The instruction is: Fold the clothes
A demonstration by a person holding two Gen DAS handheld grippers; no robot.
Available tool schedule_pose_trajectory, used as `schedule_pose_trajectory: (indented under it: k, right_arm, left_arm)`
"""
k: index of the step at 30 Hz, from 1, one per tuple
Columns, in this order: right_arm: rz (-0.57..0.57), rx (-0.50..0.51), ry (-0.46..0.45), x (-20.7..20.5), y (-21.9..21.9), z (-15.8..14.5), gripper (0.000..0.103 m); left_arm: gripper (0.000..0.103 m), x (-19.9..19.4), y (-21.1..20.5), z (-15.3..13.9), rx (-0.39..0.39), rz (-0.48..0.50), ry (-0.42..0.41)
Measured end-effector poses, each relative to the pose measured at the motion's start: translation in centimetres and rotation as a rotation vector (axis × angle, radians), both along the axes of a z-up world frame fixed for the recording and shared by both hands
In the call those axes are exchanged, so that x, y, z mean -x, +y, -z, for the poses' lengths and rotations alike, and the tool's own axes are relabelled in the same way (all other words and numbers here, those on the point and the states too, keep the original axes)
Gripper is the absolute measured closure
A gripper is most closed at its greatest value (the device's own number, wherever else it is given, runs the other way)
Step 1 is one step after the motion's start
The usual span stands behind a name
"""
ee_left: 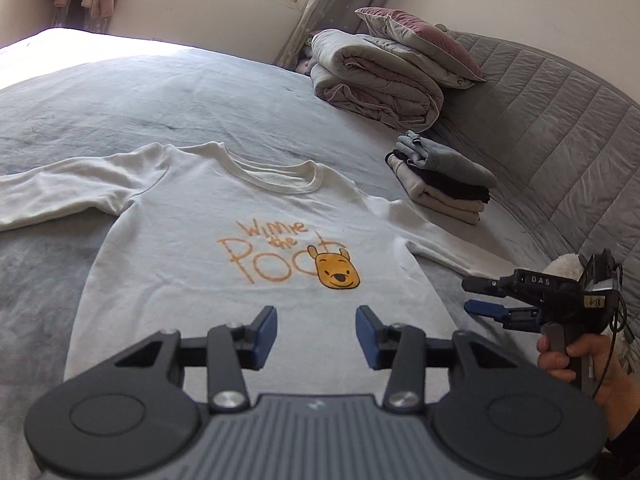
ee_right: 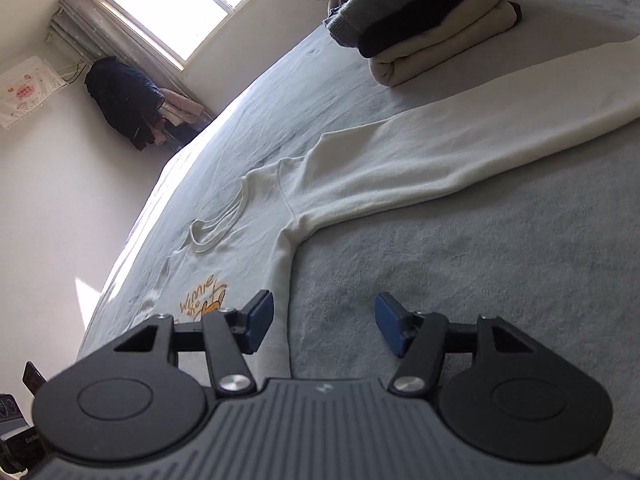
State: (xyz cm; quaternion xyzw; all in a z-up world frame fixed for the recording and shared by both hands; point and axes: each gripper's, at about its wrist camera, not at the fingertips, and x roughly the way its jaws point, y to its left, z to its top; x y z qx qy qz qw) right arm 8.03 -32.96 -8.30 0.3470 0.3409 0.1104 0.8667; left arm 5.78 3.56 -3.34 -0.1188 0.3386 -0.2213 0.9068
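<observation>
One white sweatshirt is lying flat on the bed, both sleeves spread. Two grippers, left gripper and right gripper, are hovering with fingers apart, gripping nothing, near one stack of folded clothes.

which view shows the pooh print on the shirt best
The left wrist view: the whole orange print lies unobstructed on the white shirt. In the right wrist view only a slice of it shows, behind the right gripper.

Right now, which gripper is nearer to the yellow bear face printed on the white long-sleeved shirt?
Left. The left gripper hovers over the shirt's lower front, just below the bear face. The right gripper sits off the shirt's side edge, farther away.
</observation>
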Motion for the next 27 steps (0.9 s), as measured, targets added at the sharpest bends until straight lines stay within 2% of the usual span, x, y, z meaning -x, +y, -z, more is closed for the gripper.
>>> schedule_pose_trajectory:
  k: [3, 5, 9, 11, 12, 13, 14, 15, 17, 19, 21, 24, 27]
  right_arm:
    - [0.029, -0.057, -0.022, -1.7, -0.6, 0.6, 0.042]
    - [0.048, -0.069, -0.039, -2.4, -0.6, 1.0, 0.048]
    - [0.088, -0.089, -0.074, -3.7, -0.7, 1.7, 0.052]
    - [0.121, -0.076, -0.101, -3.8, -0.6, 2.0, 0.06]
    - [0.143, -0.077, -0.109, -3.8, -0.7, 2.3, 0.07]
    - [0.167, -0.074, -0.108, -3.8, -0.8, 2.6, 0.085]
    - [0.191, -0.073, -0.107, -3.9, -1.1, 2.8, 0.093]
    - [0.215, -0.085, -0.11, -4.0, -1.5, 3.0, 0.097]
    - [0.275, -0.11, -0.163, -3.7, -2.4, 2.7, 0.098]
    - [0.29, -0.081, -0.177, -3.8, -2.7, 2.3, 0.098]
    - [0.262, -0.08, -0.143, -4.0, -2.6, 2.5, 0.096]
    - [0.217, -0.102, -0.098, -3.7, -2.5, 2.7, 0.087]
    - [0.16, -0.119, -0.042, -3.4, -2.9, 2.1, 0.084]
  left_arm:
    - [0.06, -2.3, -4.3, 1.1, -0.006, 0.033, -0.022]
    - [0.06, -3.7, -6.5, 1.6, -0.009, 0.05, -0.039]
    - [0.06, -6.5, -10.1, 3.2, 0.043, 0.051, -0.063]
    - [0.06, -7.5, -11.2, 4.3, 0.062, 0.042, -0.067]
    - [0.06, -7.8, -11.4, 4.9, 0.066, 0.038, -0.063]
    - [0.058, -7.8, -11.6, 5.7, 0.073, 0.036, -0.067]
    - [0.058, -7.8, -11.5, 5.9, 0.083, 0.035, -0.069]
    - [0.058, -7.8, -11.3, 6.0, 0.102, 0.034, -0.066]
    - [0.058, -7.9, -10.8, 6.0, 0.141, 0.03, -0.056]
    - [0.058, -7.9, -10.7, 6.1, 0.148, 0.029, -0.052]
    - [0.058, -7.8, -11.0, 6.0, 0.133, 0.029, -0.054]
    - [0.058, -7.8, -11.3, 5.8, 0.111, 0.029, -0.056]
    - [0.06, -7.6, -11.3, 4.8, 0.074, 0.02, -0.032]
